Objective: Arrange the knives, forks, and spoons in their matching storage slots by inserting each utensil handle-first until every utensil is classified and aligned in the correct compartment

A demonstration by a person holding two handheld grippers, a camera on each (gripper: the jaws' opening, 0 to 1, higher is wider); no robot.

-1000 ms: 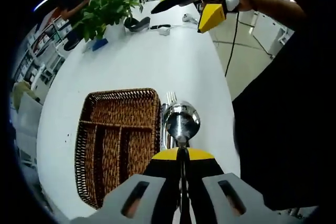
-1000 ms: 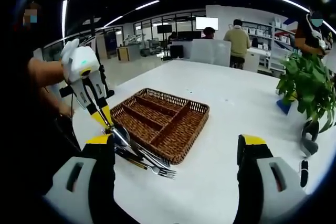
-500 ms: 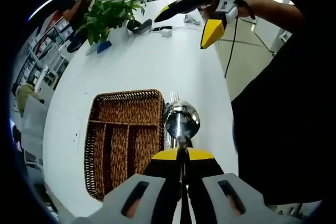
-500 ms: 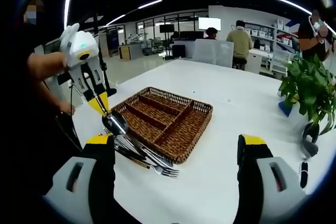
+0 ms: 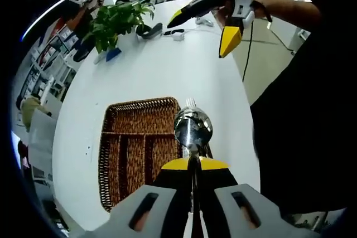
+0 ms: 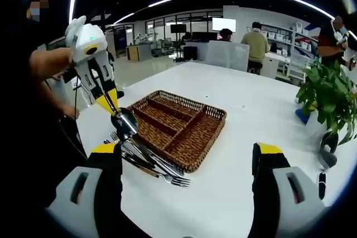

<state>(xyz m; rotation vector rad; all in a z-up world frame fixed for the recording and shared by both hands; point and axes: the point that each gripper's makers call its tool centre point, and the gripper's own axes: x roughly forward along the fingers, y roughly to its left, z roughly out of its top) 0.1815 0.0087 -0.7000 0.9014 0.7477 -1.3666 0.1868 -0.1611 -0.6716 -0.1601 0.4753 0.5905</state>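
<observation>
My left gripper: jaws pressed together on the handle of a spoon; in the left gripper view the bowl stands just above the yellow tips, centre of the frame. In the right gripper view this same gripper comes in from the upper left, tips pointing down, with the spoon bowl hanging below them, lifted clear of the table.

My right gripper: jaws spread wide at the bottom of the right gripper view, nothing between them. In the left gripper view it sits at the top right, held in my hand, yellow tips apart.

Storage basket: a brown wicker tray with divided compartments, centre of the right gripper view; I see no utensil in them. In the left gripper view it lies left of centre, beside the spoon.

Remaining utensils: a small pile of forks and other cutlery on the table just beside the basket's near edge, lower left of centre in the right gripper view; one fork points toward the bottom centre.

Table: white, carrying the basket and the pile.

Potted plant: at the right edge of the right gripper view; upper left in the left gripper view.
</observation>
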